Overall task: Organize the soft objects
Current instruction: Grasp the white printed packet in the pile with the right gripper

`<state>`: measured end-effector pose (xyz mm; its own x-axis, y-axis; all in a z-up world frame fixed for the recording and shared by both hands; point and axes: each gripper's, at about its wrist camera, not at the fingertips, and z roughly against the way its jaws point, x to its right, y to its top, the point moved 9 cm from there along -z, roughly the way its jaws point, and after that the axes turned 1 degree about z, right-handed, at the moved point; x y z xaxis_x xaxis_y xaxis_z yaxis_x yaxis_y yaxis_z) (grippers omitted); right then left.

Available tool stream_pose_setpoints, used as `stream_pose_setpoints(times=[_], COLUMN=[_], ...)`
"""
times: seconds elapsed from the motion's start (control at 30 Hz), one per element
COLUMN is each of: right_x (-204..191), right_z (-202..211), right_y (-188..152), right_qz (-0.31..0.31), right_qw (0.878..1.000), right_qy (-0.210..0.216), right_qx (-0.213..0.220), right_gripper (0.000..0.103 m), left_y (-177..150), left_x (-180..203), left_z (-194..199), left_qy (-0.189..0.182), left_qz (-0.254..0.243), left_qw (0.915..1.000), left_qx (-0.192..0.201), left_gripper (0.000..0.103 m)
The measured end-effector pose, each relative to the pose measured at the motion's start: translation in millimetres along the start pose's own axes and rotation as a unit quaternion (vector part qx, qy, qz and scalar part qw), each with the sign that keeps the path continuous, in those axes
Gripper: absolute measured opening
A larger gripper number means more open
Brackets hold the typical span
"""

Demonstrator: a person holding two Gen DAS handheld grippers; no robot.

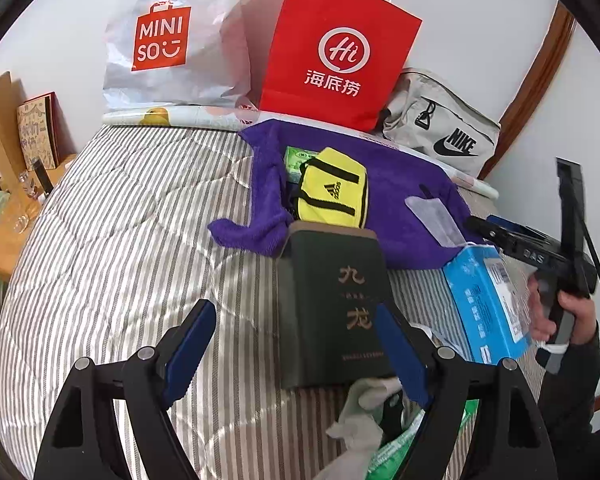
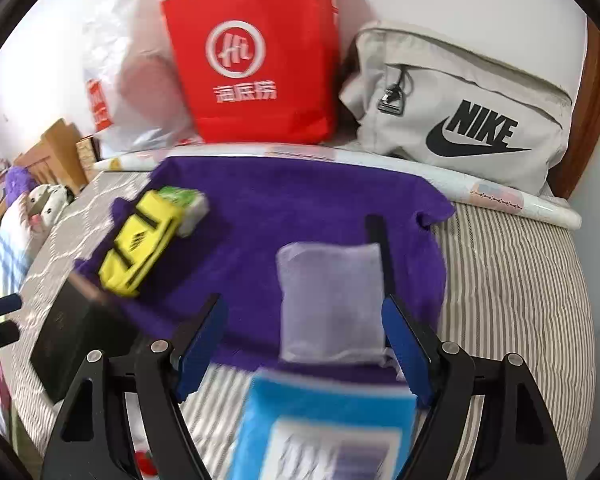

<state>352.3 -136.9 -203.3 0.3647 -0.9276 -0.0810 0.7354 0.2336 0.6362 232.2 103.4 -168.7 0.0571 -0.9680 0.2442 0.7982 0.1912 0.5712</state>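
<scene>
A purple towel lies spread on the striped bed; it also shows in the right wrist view. On it lie a yellow Adidas pouch, a green tissue pack and a pale translucent sachet. My left gripper is open over the bed, beside a dark green box. My right gripper is open, fingers either side of the sachet, above a blue box; whether it touches the sachet I cannot tell. It also shows in the left wrist view.
A white Miniso bag, a red paper bag and a grey Nike bag stand along the wall. A grey sock and green packet lie near my left gripper. A wooden side table is left of the bed.
</scene>
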Motion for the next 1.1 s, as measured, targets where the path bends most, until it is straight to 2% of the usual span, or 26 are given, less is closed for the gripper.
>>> stream_pose_setpoints(times=[0.3, 0.4, 0.47, 0.5, 0.63, 0.8, 0.97, 1.07, 1.1], right_x=[-45, -61, -70, -75, -98, -113, -113, -106, -103], right_z=[56, 71, 74, 75, 66, 50, 29, 22, 24], right_y=[-46, -64, -72, -76, -99, -111, -117, -117, -115], right_qz=[0.019, 0.034, 0.046, 0.054, 0.094, 0.122, 0.146, 0.146, 0.144], right_qw=[0.999, 0.999, 0.998, 0.998, 0.995, 0.991, 0.988, 0.987, 0.987], right_qy=[0.03, 0.034, 0.036, 0.038, 0.038, 0.034, 0.007, -0.003, -0.006], right_qx=[0.018, 0.022, 0.02, 0.018, -0.009, -0.03, -0.059, -0.071, -0.069], right_gripper=[0.079, 0.075, 0.069, 0.063, 0.048, 0.042, 0.031, 0.014, 0.012], left_y=[-29, -39, -46, -49, -58, -63, -64, -64, -63], left_x=[9, 10, 9, 9, 6, 3, -1, -2, -2], left_z=[14, 20, 23, 25, 30, 29, 22, 19, 18], left_qy=[-0.007, -0.004, -0.009, -0.01, -0.013, -0.018, -0.022, -0.025, -0.026], left_qz=[-0.007, -0.009, -0.004, -0.003, 0.0, 0.003, 0.008, 0.008, 0.008], left_qw=[1.0, 1.0, 1.0, 0.9999, 0.9999, 0.9998, 0.9997, 0.9996, 0.9996], left_qx=[-0.002, 0.001, 0.0, 0.0, 0.002, 0.001, -0.004, -0.006, -0.007], left_gripper=[0.08, 0.08, 0.08, 0.08, 0.08, 0.08, 0.08, 0.08, 0.08])
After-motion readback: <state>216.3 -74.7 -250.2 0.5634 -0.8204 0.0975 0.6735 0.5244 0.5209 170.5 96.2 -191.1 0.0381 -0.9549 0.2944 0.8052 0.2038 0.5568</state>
